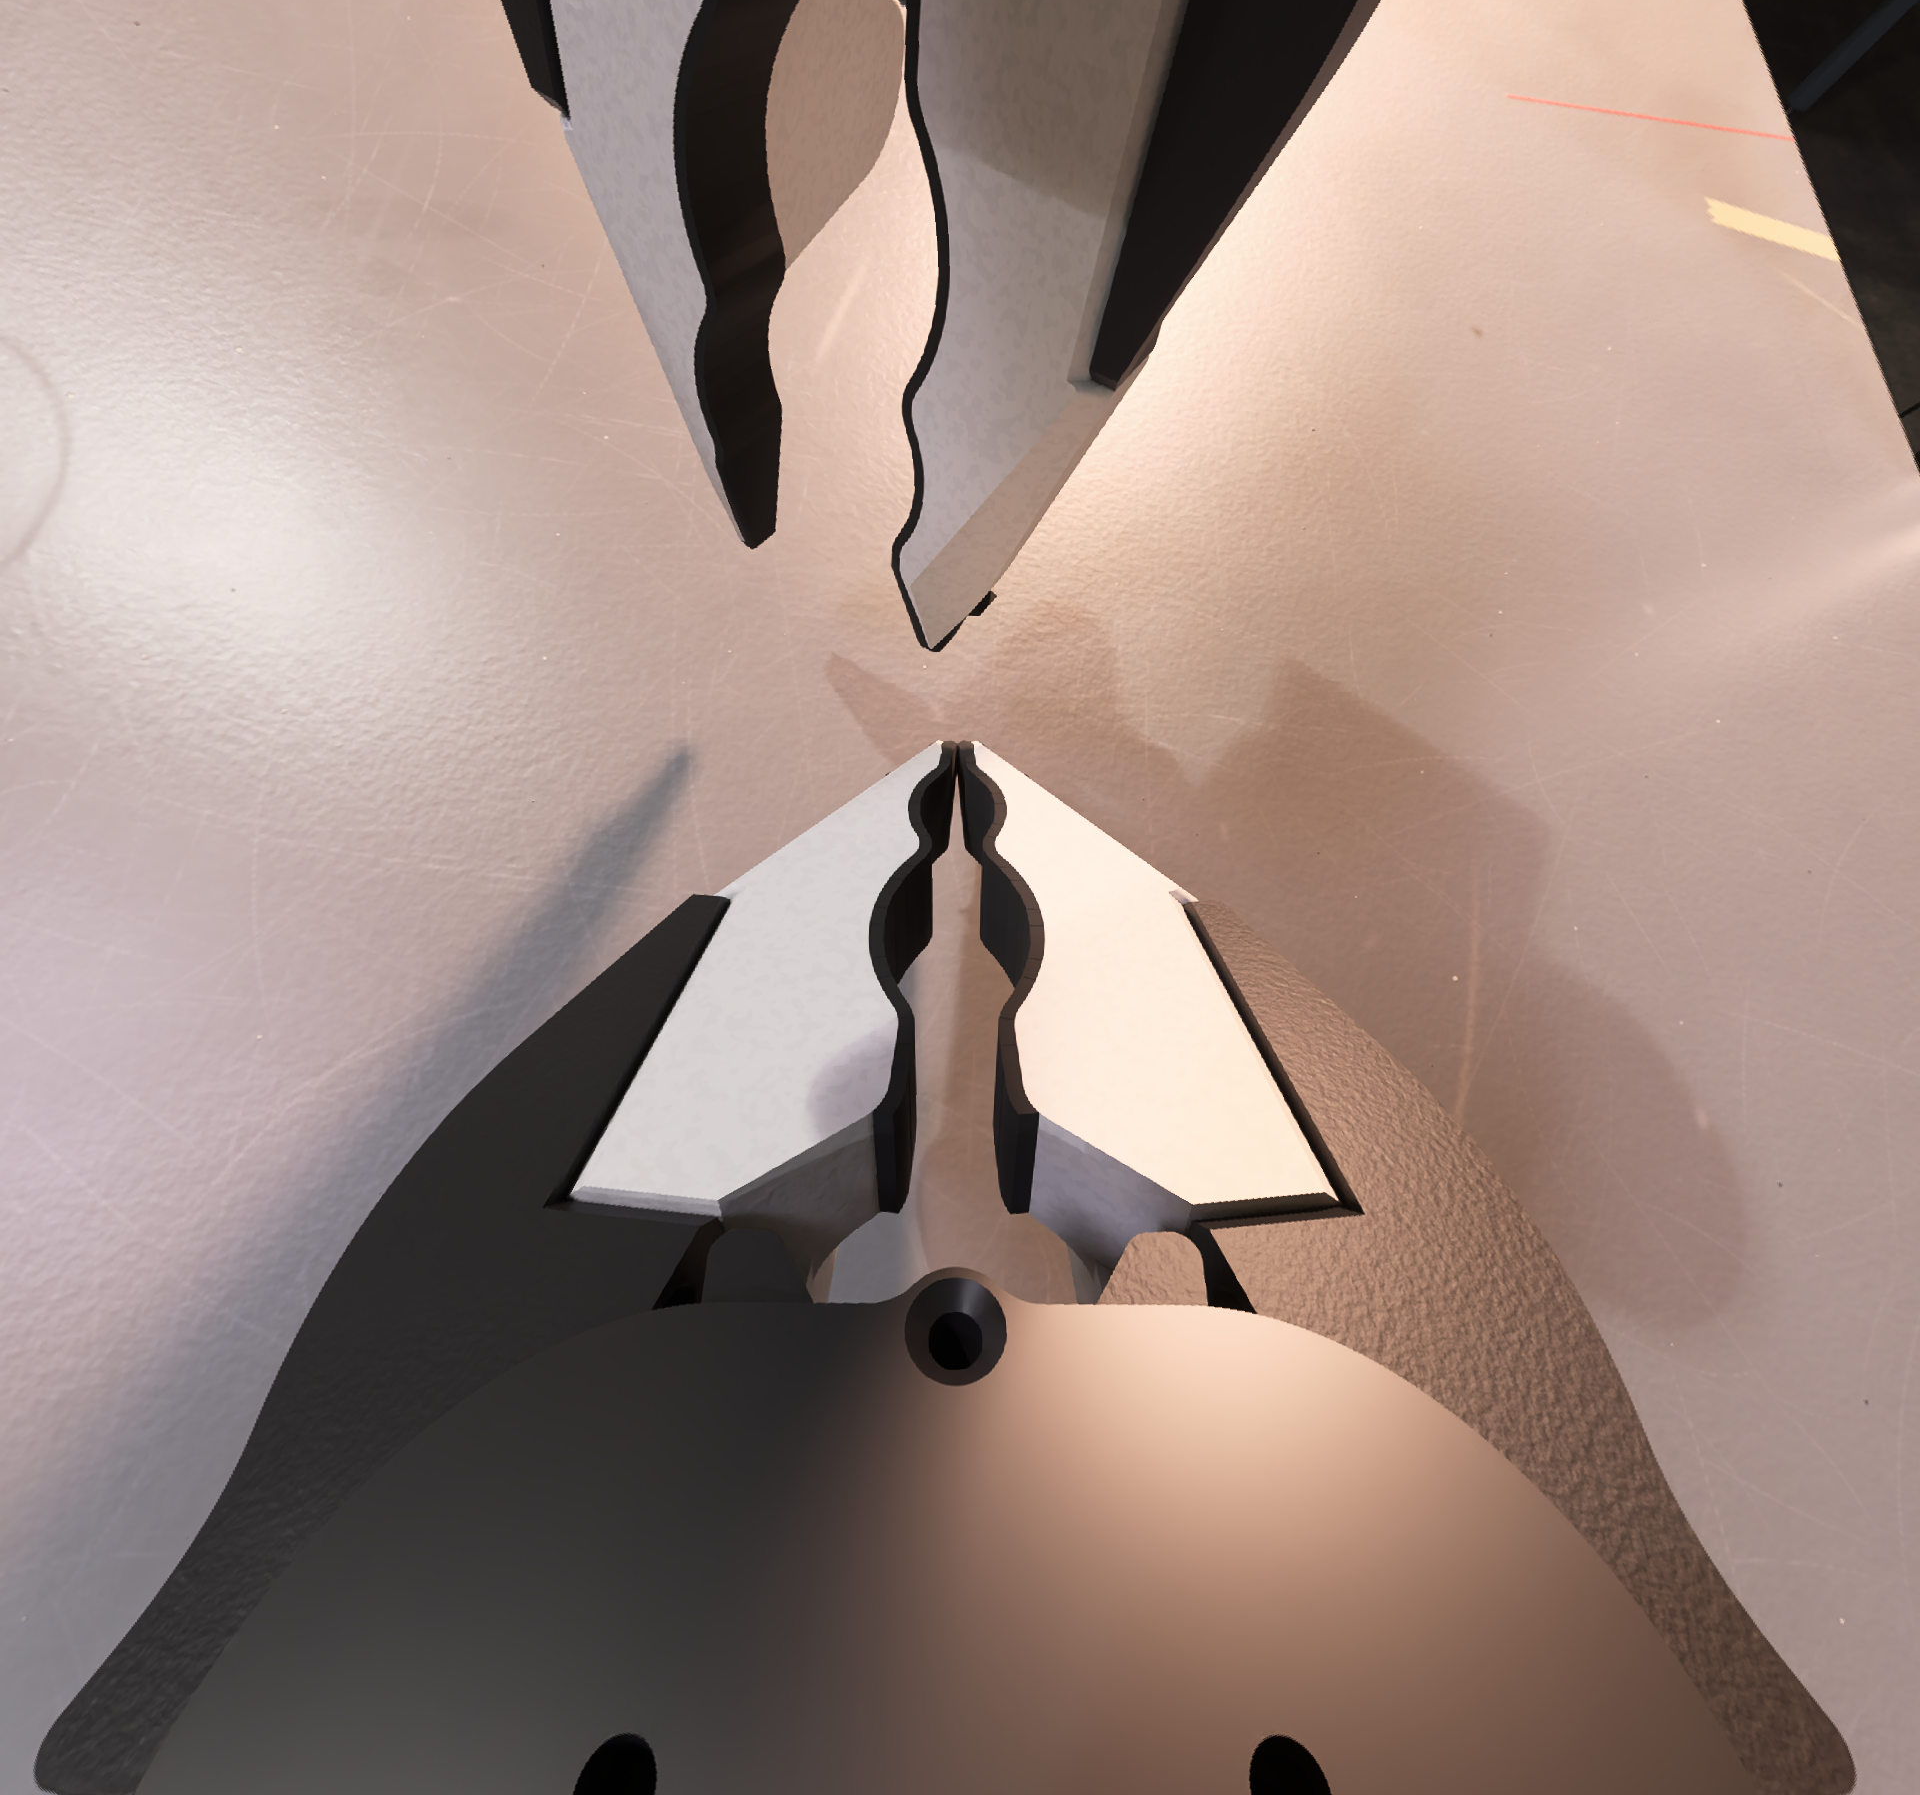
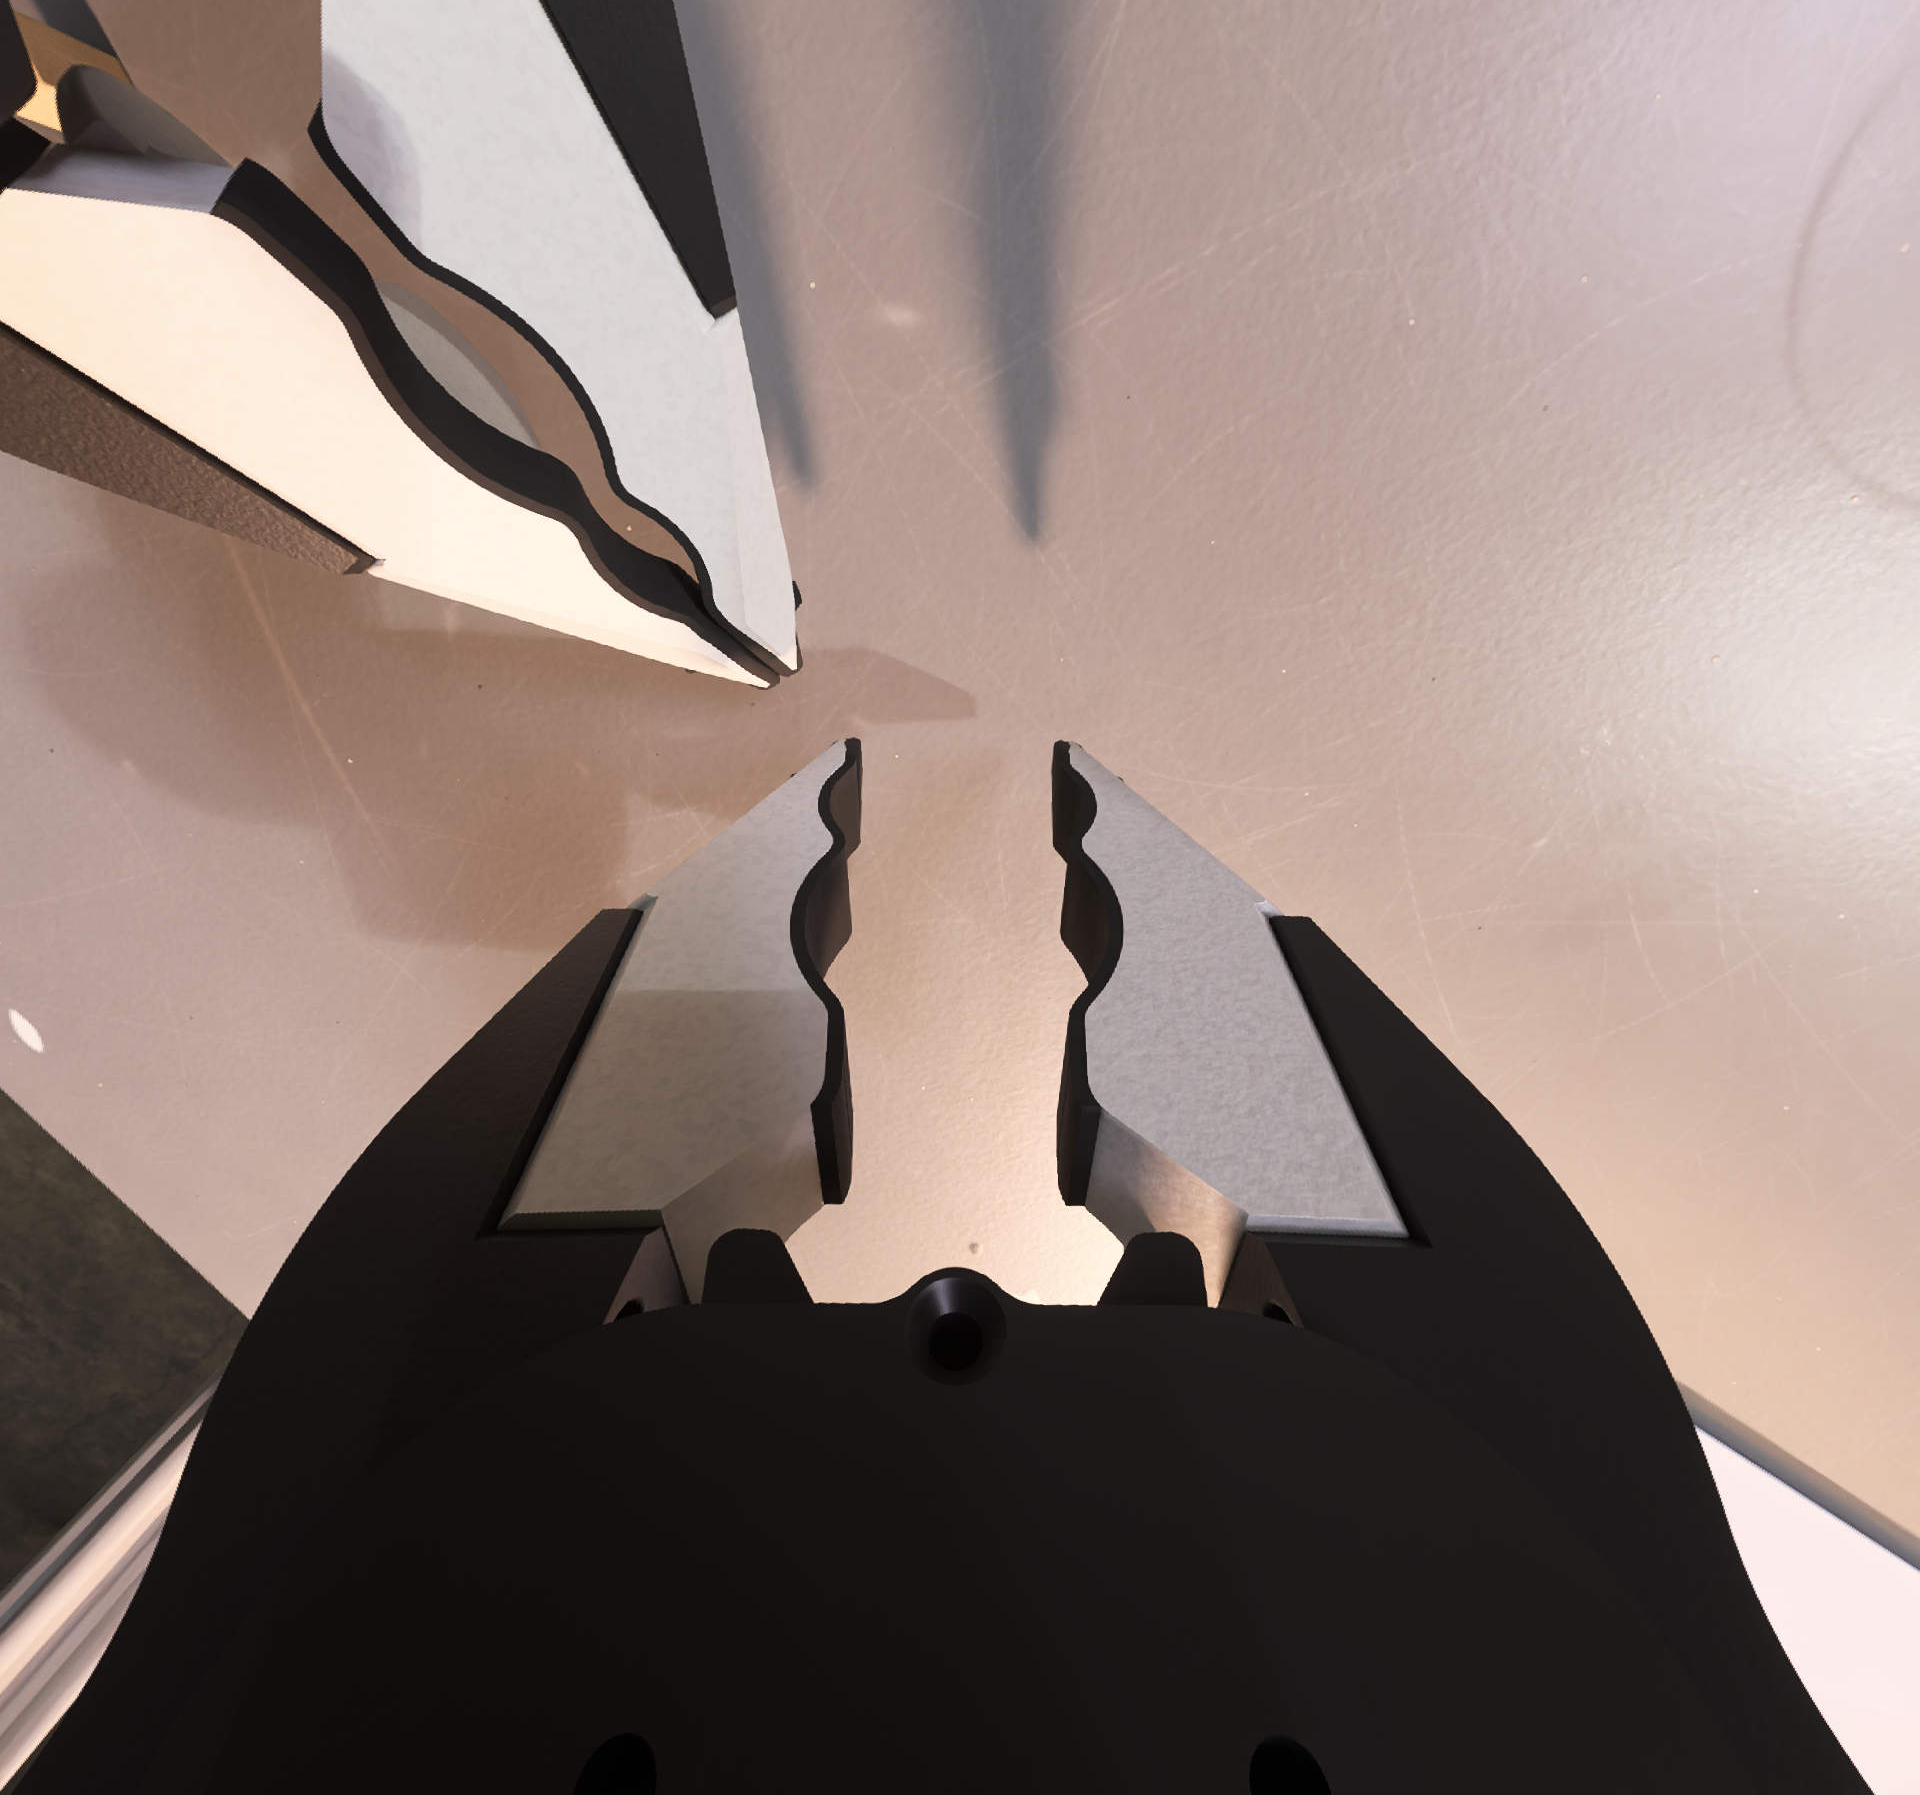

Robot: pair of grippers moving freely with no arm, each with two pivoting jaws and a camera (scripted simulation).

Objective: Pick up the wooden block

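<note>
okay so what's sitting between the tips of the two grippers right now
Nothing: only bare table lies between the shut left gripper and the open right gripper, as both wrist views show. No wooden block appears.

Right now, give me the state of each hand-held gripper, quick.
Left hand-held gripper: closed, fingertips together, holding nothing.
Right hand-held gripper: open, nothing between its fingers.

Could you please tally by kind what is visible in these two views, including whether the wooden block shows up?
Tongs: 2, the left tongs shut, the right tongs open
Tabletop: 1
Wooden block: 0 visible
Total: 3
</note>
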